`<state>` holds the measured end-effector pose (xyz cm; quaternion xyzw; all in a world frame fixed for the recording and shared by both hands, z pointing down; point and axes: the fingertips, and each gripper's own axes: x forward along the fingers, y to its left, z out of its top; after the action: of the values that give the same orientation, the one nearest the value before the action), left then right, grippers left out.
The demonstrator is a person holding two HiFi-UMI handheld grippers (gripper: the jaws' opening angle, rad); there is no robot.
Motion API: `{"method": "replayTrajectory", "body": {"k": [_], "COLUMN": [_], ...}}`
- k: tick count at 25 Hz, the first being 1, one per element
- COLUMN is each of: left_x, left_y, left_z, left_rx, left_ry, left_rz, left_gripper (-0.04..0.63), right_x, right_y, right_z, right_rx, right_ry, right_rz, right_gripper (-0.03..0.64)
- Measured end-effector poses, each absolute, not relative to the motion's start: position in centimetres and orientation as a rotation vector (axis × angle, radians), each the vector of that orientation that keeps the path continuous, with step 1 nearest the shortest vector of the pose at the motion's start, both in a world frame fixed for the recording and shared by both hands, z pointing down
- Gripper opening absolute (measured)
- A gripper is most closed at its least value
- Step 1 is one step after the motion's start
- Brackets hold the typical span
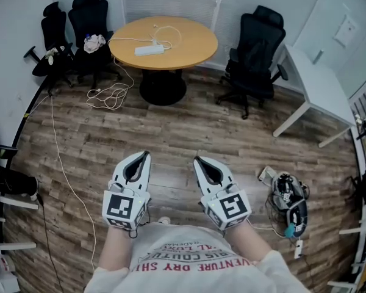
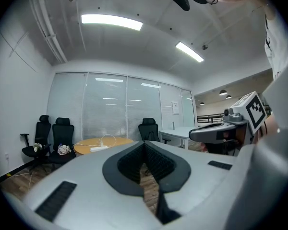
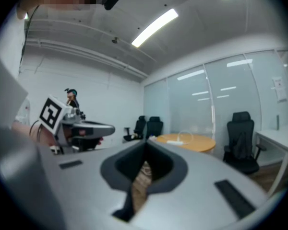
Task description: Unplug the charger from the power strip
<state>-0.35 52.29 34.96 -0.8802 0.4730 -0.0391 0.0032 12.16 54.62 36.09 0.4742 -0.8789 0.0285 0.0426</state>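
Both grippers, left [image 1: 144, 155] and right [image 1: 199, 160], sit closed and empty near the person's chest. Far off, the power strip [image 1: 149, 50] lies on a round table [image 1: 195, 41], its charger [image 1: 155, 42] seemingly not yet unplugged.

The person wears a white T-shirt [image 1: 189, 258] with red letters printed on the front and white sleeves [image 1: 274, 266]. The pale grey plastic left gripper [image 1: 144, 155] and its twin, the right gripper [image 1: 199, 160], are pointed like beaks. Inside are black ridged pads [image 2: 159, 163]. At the back of each sits a white cube with black square markers [image 1: 123, 206].
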Motion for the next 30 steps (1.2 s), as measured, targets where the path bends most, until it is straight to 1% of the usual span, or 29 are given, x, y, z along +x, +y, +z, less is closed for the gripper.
{"method": "replayTrajectory", "body": {"k": [6, 15, 23, 30], "left_x": [-4.3, -6.1, -5.3, -2.9], "left_y": [47.4, 41.3, 31.4, 18.9], "left_z": [34.7, 36.6, 38.7, 37.5], "left_rx": [-2.777, -2.779, -2.669, -2.568], "left_ry": [1.477, 1.564, 1.761, 1.903], "left_rz": [-0.130, -0.185, -0.220, -0.188], "left_gripper": [0.032, 0.032, 0.032, 0.032], "right_x": [9.0, 7.7, 9.1, 12.7], "right_y": [50.3, 43.2, 31.0, 17.0], "right_z": [36.9, 39.1, 41.4, 39.7], "right_rx": [1.486, 1.438, 1.288, 1.165], "right_ry": [-2.655, -2.653, -2.703, -2.752], "right_rz": [0.146, 0.229, 0.237, 0.193], "right_gripper": [0.029, 0.029, 0.029, 0.029]}}
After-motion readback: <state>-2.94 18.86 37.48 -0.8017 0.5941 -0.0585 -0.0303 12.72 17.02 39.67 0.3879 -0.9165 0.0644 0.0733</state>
